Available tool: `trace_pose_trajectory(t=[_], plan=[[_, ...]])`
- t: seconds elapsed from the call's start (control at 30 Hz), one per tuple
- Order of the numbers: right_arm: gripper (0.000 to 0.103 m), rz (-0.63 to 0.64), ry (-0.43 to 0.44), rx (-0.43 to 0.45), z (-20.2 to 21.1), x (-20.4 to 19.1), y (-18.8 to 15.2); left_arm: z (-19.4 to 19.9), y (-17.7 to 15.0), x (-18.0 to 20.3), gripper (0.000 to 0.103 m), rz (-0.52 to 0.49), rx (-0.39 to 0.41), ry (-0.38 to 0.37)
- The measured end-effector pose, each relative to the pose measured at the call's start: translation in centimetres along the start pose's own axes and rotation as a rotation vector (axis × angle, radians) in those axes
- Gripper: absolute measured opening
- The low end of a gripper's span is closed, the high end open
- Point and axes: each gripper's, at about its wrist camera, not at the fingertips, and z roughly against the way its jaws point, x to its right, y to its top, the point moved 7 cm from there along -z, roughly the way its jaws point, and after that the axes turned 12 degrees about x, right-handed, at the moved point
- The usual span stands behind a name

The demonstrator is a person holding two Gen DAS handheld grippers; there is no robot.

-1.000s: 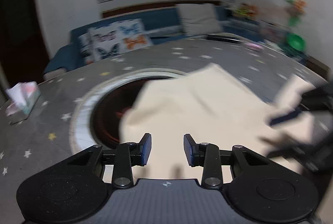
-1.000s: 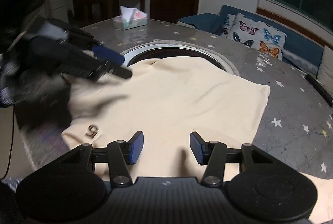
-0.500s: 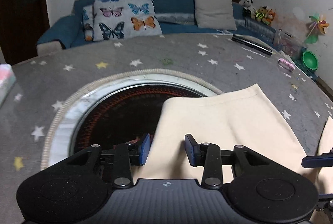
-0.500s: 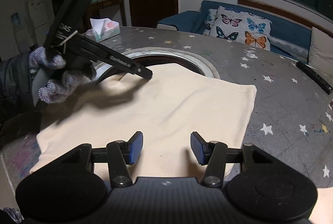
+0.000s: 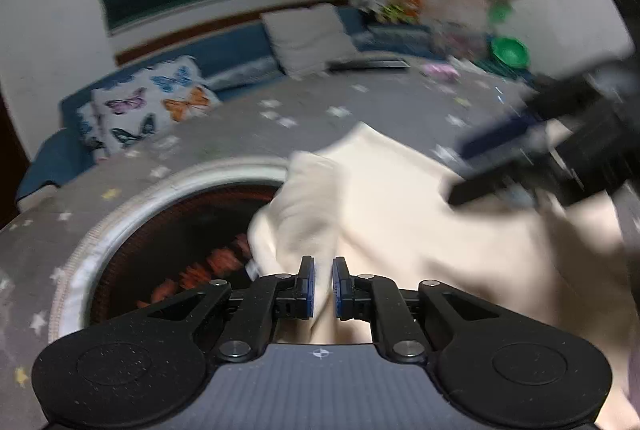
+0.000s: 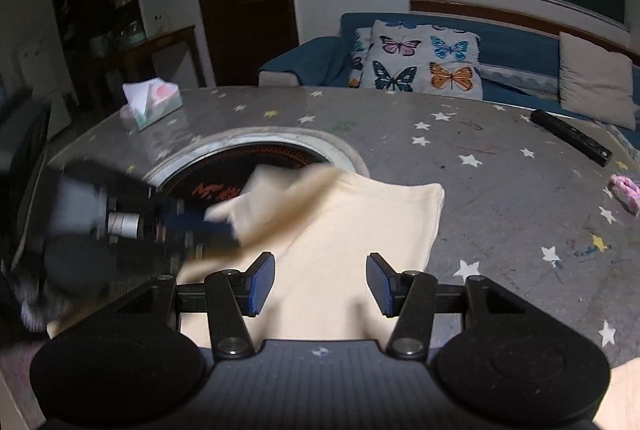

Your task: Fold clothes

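Observation:
A cream garment [image 5: 420, 214] lies on the grey star-patterned table [image 5: 248, 134]; it also shows in the right wrist view [image 6: 360, 230]. My left gripper [image 5: 323, 286] is shut on a bunched edge of the garment and lifts it over the round opening. In the right wrist view the left gripper [image 6: 224, 226] appears blurred at the left, carrying a raised flap of cloth. My right gripper [image 6: 320, 284] is open and empty, above the garment's near part. It appears blurred at the right of the left wrist view [image 5: 500, 166].
A round dark recess [image 6: 256, 162] with a pale rim sits in the table's middle. A tissue box [image 6: 152, 104] stands at the far left, a black remote [image 6: 570, 136] and a pink item [image 6: 626, 192] at the right. A sofa with butterfly cushions [image 6: 420, 62] lies behind.
My left gripper has shut on the garment's edge and lifted it, moving fast. The right gripper stays open above the cloth.

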Motion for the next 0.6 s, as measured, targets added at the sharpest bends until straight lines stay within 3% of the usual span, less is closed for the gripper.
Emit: trace_pose_trajectory(t=[0.17,0.3,0.5,0.53,0.57,0.6], plan=[[0.052,-0.004,-0.006,-0.006,-0.2,0.1,-0.2,1.7,0.7,0.1,0.017,-0.007,0.048,-0.009],[0.052,-0.018,-0.015,-0.018,-0.2,0.3,-0.8,2.1,2.2,-1.8,0.049,0.056,0.090,0.080],[0.052,-0.017,-0.011,-0.020,-0.1,-0.1,-1.2,-2.2,1.4,-3.2,0.046,0.174,-0.065,0.094],[0.052,-0.015,-0.012,-0.020,0.0,-0.1,-1.1,-2.8,1.2,-3.4,0.041,0.196,-0.080,0.091],[0.052,-0.012,-0.012,-0.021,0.0,0.0,-1.1,-2.9,1.1,-3.6,0.021,0.207,-0.079,0.092],[0.053,-0.010,-0.013,-0.023,0.0,0.0,-1.2,-2.9,1.0,-3.9,0.015,0.218,-0.077,0.093]])
